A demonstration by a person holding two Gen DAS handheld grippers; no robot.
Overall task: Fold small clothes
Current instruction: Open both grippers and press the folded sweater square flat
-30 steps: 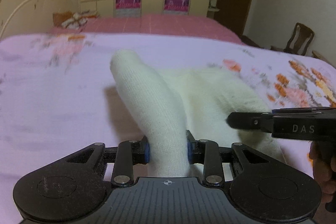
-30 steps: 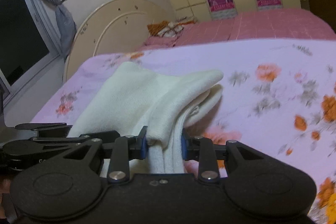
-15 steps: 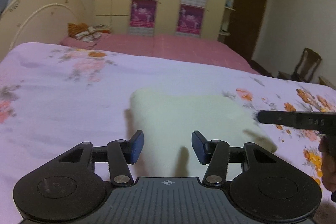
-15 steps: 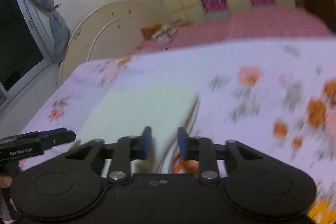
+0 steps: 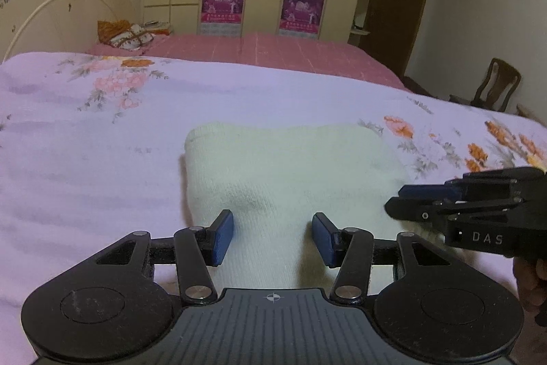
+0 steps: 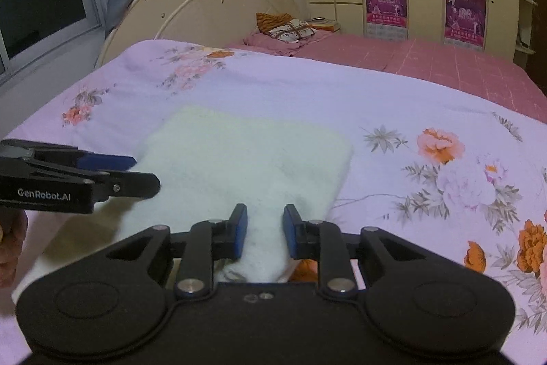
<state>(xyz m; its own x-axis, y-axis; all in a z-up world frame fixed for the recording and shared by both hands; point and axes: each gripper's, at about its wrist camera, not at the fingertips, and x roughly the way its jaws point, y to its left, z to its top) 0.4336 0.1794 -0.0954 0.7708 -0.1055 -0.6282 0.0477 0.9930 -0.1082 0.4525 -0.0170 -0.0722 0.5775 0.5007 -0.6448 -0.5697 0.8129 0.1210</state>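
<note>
Tools flank the cloth [image 5: 294,166] at six o'clock, left tool [image 5: 272,238] gaping and free of it, right tool [image 6: 261,233] narrowed without clearly pinching, leaving it folded flat on the bed [image 5: 102,159] toward twelve.

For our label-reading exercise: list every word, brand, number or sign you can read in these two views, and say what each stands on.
"DAS": on the side of the right gripper, seen from the left wrist.
"GenRobot.AI": on the side of the left gripper, seen from the right wrist.
Purple posters on the wardrobe doors: their print is too small and blurred to read.
</note>
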